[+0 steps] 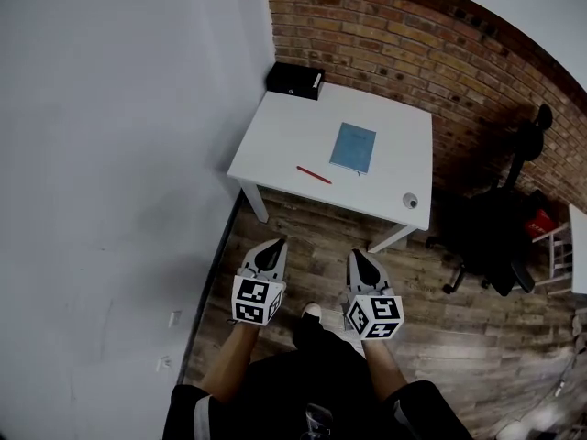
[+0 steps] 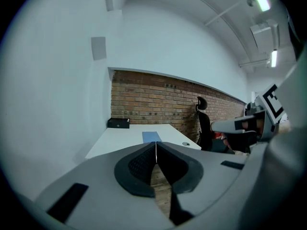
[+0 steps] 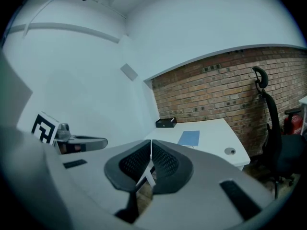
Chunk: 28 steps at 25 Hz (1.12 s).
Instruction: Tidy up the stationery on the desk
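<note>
A white desk (image 1: pixel 284 131) stands in the corner ahead of me. On it lie a blue notebook (image 1: pixel 353 147), a red pen (image 1: pixel 314 174) near the front edge, and a black box (image 1: pixel 294 80) at the far left corner. The notebook (image 2: pixel 151 136) (image 3: pixel 189 138) and the black box (image 2: pixel 118 122) (image 3: pixel 166 122) show in both gripper views. My left gripper (image 1: pixel 271 246) and right gripper (image 1: pixel 359 257) are held side by side above the floor, short of the desk. Both are shut with nothing between the jaws.
A grey wall (image 1: pixel 110 172) runs along the left and a brick wall (image 1: pixel 404 44) behind the desk. A black office chair (image 1: pixel 500 227) stands to the right of the desk. A round cable port (image 1: pixel 410 201) sits at the desk's front right. Wooden floor (image 1: pixel 440 337) lies underfoot.
</note>
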Tool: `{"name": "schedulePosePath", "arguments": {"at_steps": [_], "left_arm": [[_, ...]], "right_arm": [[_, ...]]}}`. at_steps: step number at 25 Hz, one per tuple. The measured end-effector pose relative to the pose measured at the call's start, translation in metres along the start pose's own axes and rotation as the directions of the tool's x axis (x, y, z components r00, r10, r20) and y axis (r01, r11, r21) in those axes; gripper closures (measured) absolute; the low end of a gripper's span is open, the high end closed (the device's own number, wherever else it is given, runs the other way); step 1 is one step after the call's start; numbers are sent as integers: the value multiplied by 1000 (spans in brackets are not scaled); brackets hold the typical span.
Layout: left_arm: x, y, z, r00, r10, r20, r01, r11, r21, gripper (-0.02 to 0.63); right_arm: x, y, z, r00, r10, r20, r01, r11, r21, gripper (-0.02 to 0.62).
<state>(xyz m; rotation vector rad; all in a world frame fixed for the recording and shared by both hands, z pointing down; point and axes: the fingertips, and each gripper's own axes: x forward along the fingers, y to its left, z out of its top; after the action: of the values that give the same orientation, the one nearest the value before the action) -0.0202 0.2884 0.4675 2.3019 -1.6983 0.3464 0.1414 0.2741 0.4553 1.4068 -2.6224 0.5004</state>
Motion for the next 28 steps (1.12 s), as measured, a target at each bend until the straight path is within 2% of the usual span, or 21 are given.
{"name": "schedulePosePath", "arguments": {"at_steps": [9,21,28], "left_arm": [[59,8,19,1000,7,-31,-7,1000,16,591],[92,18,35,1000,7,-19,-7,1000,16,589],[127,30,46,999,-31,-7,31,999,25,589]], "right_arm": [[51,-45,22,1000,10,9,-11,1000,22,572],[75,-64,35,1000,5,20,-5,999,40,572],[99,-73,40,999,-24,24,23,999,43,572]]}}
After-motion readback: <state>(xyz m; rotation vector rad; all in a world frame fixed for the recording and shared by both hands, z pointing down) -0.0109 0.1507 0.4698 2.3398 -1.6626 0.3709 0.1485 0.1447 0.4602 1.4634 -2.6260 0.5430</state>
